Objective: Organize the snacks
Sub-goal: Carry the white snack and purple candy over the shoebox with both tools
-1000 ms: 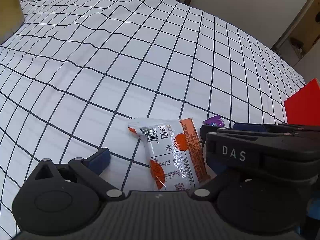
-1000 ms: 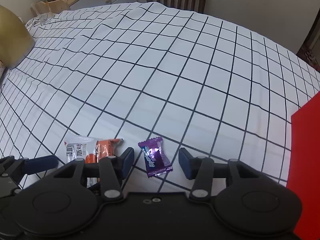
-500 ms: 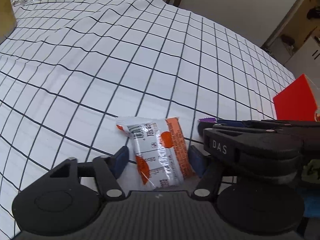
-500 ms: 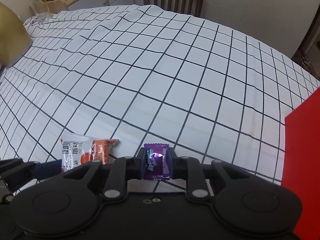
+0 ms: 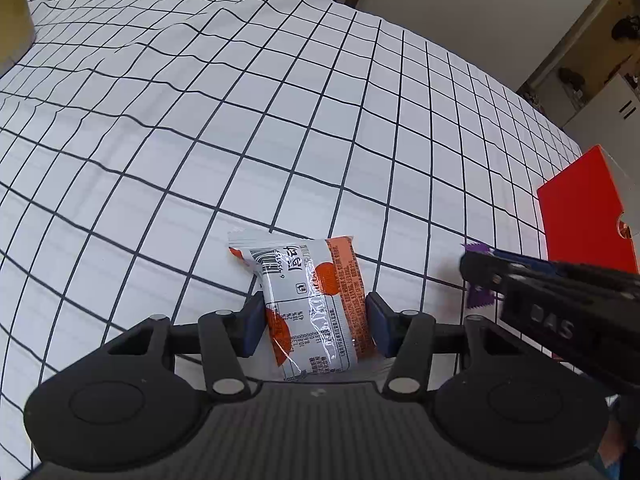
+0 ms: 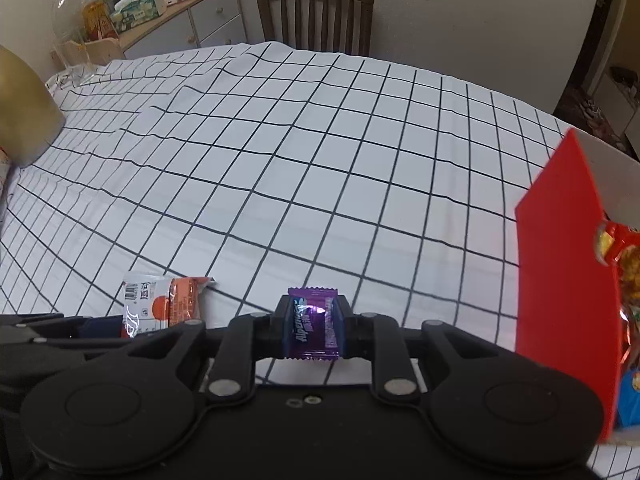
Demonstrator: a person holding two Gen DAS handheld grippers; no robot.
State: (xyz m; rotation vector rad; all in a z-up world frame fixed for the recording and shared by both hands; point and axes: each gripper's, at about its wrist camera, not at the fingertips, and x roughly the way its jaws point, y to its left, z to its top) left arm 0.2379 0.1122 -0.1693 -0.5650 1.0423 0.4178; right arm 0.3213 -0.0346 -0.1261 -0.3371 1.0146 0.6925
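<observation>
Left wrist view: left gripper has its pads pressed on both long edges of the orange-and-white snack packet, so jaws are clamped on it. The packet looks to be just off the checked tablecloth or barely resting on it, can't tell which, near the table's near edge. The right gripper enters from the right side with a purple wrapper poking out of it. Red box stands at the table's right edge.

Right wrist view: right gripper is closed tight on the purple candy, held clear above the cloth. The orange packet shows to its left, with the left gripper's dark body over its lower end. The red box is at the right edge, open side towards us, with colourful wrappers already inside. Chair and a cluttered sideboard sit beyond the far edge.

Status, my read: some snacks already boxed, these two are the only loose ones I can see, both grasped. Left to do: carry each to the box and release. Probably near the end.
</observation>
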